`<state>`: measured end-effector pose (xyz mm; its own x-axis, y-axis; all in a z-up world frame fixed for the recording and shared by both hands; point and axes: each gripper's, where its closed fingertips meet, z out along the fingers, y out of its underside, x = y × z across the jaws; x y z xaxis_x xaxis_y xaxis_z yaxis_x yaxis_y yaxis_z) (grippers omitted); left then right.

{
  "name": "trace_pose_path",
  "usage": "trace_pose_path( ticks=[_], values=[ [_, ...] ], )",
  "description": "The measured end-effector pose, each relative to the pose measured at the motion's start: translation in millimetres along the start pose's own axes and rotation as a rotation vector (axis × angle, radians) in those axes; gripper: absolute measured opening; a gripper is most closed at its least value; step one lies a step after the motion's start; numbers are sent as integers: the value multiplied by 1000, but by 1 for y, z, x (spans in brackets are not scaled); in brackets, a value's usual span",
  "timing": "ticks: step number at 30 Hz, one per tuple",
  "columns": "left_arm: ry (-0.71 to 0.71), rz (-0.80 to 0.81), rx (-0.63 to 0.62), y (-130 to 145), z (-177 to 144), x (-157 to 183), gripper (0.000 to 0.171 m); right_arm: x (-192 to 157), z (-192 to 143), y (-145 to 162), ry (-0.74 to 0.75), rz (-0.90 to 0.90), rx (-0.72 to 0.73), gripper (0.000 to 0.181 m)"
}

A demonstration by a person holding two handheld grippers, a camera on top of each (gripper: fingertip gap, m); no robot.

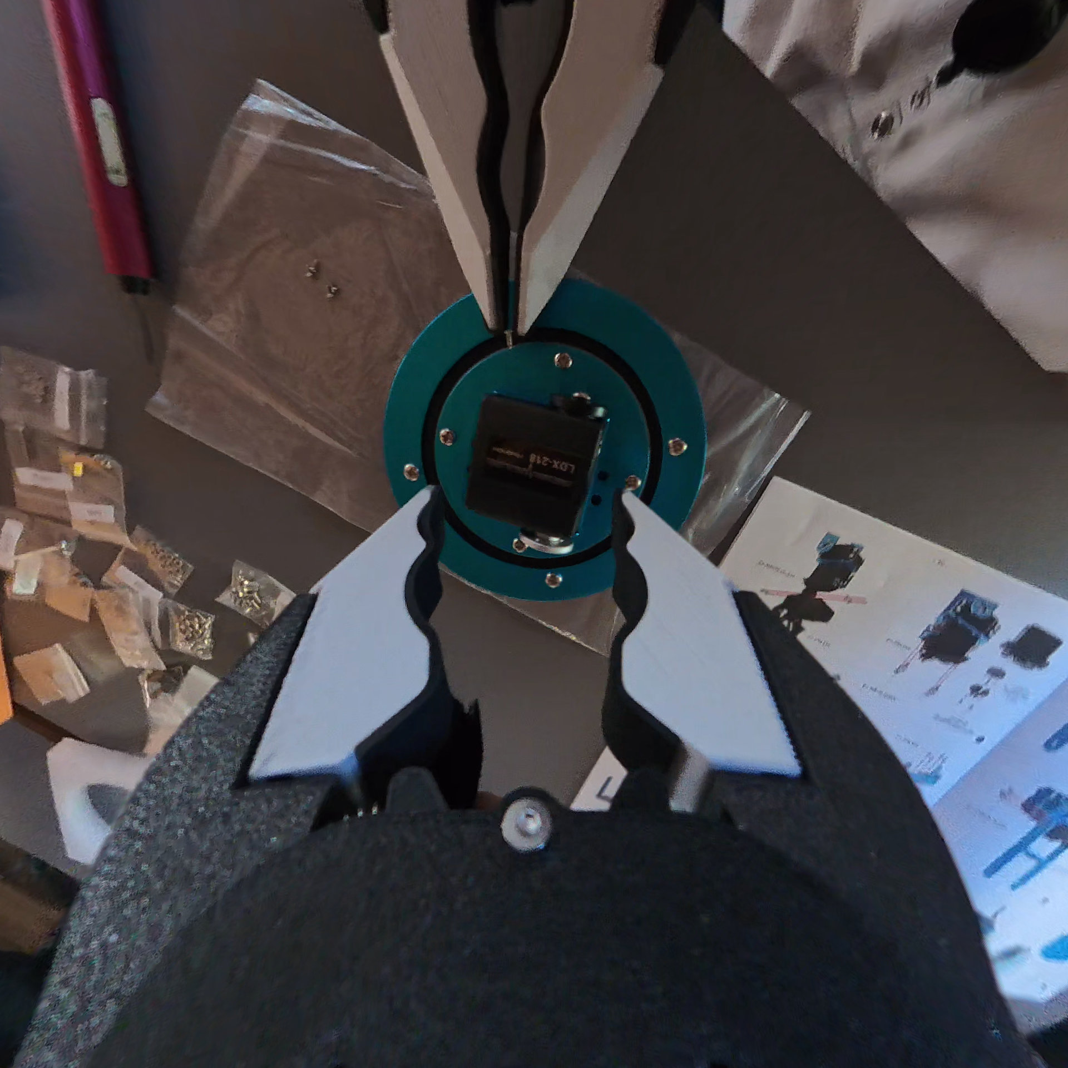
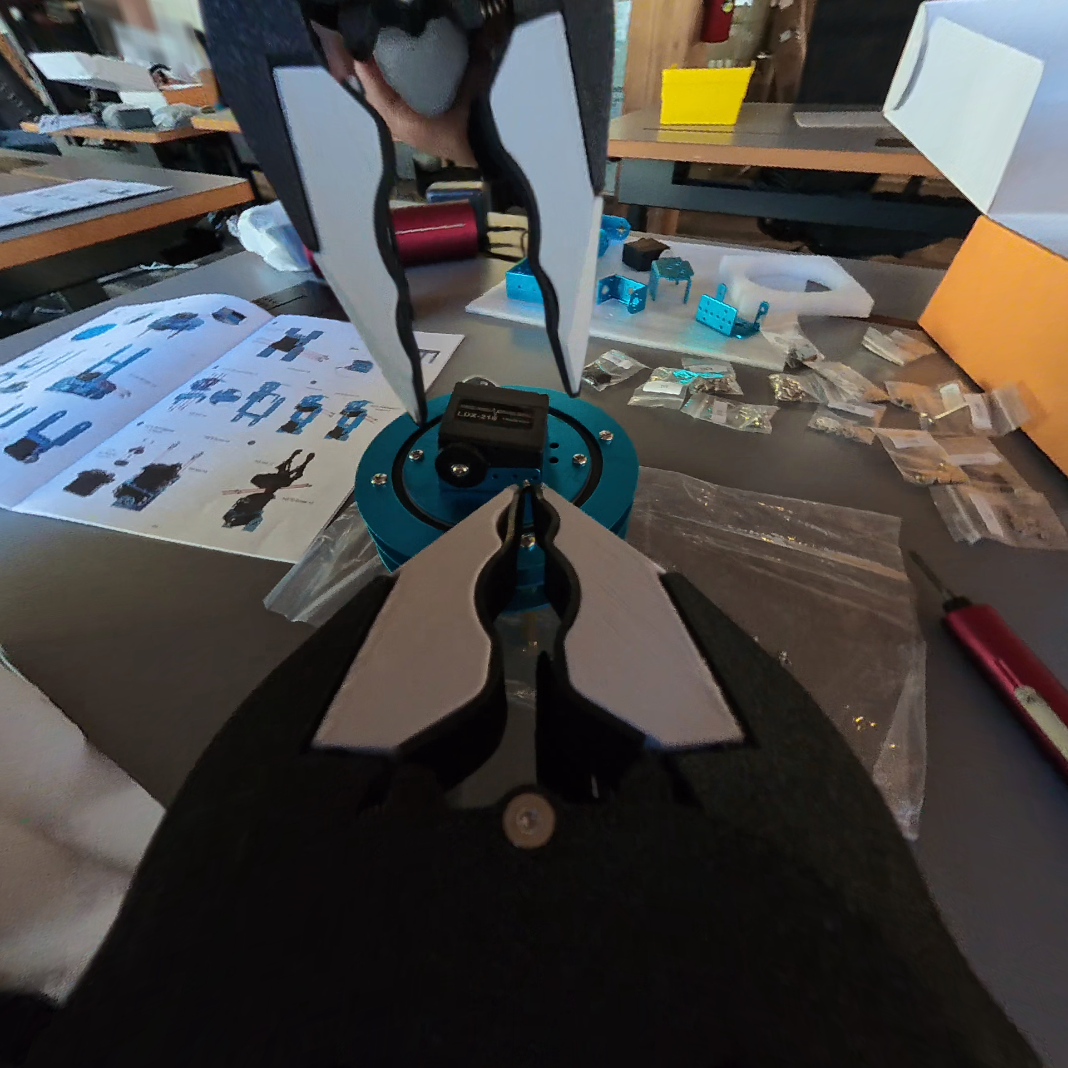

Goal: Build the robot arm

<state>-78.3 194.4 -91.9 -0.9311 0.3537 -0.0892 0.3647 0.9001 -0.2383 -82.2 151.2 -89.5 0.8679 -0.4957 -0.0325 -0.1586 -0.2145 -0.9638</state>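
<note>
A teal round base [image 1: 404,439] lies on a clear plastic bag on the grey table, with a black servo [image 1: 529,456] mounted in its middle. My left gripper [image 1: 529,494] is open, its fingertips on either side of the servo, just above the base's inner disc. My right gripper [image 2: 525,488] is shut on a tiny screw [image 2: 526,483] and holds it at the disc's edge, next to the servo's teal bracket. In the left wrist view the right gripper [image 1: 507,330] comes in from the top. In the right wrist view the base [image 2: 612,456], the servo [image 2: 494,425] and the left gripper [image 2: 496,404] show.
An open instruction booklet [image 2: 173,404] lies beside the base. A red screwdriver [image 2: 1011,664] lies past the plastic bag [image 2: 751,549]. Several small bags of screws [image 2: 809,404], blue brackets [image 2: 716,315] on white foam and an orange box [image 2: 1000,323] stand behind. Two loose screws [image 1: 322,277] lie on the bag. My right fingertips sit around 5 cm from my left ones.
</note>
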Motion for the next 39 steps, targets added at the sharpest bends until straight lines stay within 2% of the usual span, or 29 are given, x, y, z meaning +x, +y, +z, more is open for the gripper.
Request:
trace_pose_path(
  ticks=[6, 14, 32, 39],
  values=[
    [119, 52, -40, -2, 8, -3, 51, 5, 5, 4, 77, -30, -50, 0],
    [160, 89, -48, -3, 14, 3, 44, 3, 14, 9, 45, 14, -76, 0],
    [28, 114, -5, -4, 13, 1, 43, 7, 11, 8, 59, 47, -52, 0],
    [-2, 107, -6, -4, 14, 1, 43, 8, 13, 10, 80, 182, -54, 0]
  ],
)
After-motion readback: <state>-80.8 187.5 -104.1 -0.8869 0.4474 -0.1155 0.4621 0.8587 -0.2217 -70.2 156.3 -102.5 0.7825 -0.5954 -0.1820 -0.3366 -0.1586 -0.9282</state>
